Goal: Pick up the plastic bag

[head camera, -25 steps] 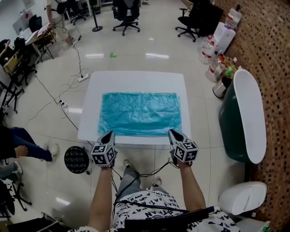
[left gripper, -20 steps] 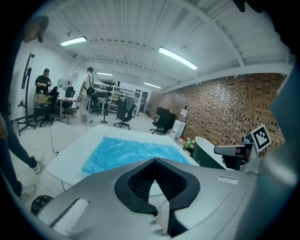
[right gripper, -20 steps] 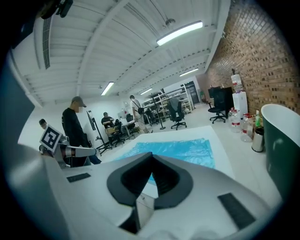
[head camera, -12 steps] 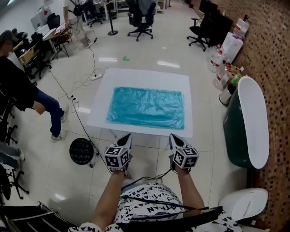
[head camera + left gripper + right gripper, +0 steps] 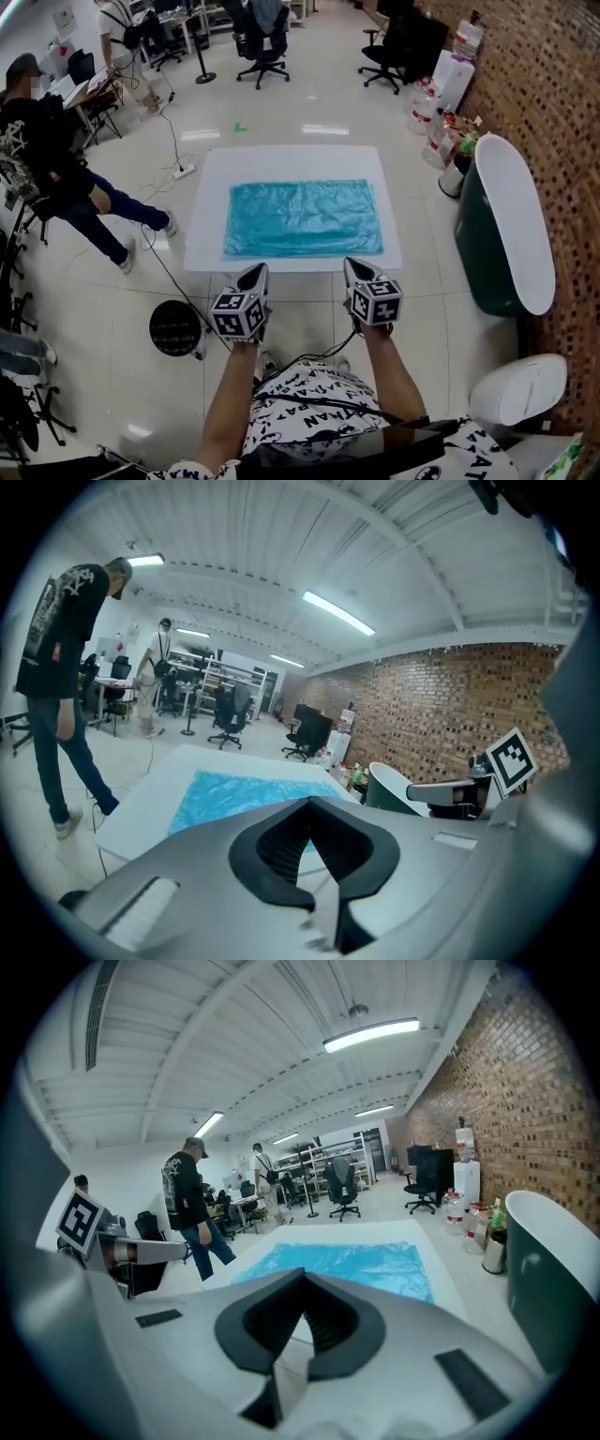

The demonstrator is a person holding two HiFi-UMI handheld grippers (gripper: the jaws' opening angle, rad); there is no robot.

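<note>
While facing the near edge of the surface (image 5: 206,187), holds the left tool (image 5: 256,271) and the right tool (image 5: 352,265) side by side above the tiled floor (image 5: 309,122), just short of that edge. Points both toward the far side and touches nothing with either. Shows the left tool's jaws pressed together tip to tip in the left gripper view, with nothing between them. Shows the same for the right tool in the right gripper view: jaws together and empty. Just beyond the tips, finds the plastic bag (image 5: 303,218), turquoise and wrinkled, lying flat and spread out on the white surface. Covers most of the middle there, leaving a bare white border all round, narrowest along the near edge. Further out on the right, takes in a dark green tub (image 5: 473,248) with a white top, standing beside a brick wall (image 5: 562,141), with bottles (image 5: 427,103) on the floor past its far end. On the left, picks out a person (image 5: 47,159) in dark clothes on the floor, well apart from the surface, and a round black object (image 5: 175,328) on the floor near the left tool. At the far end of the room, notes office chairs (image 5: 253,37).
</note>
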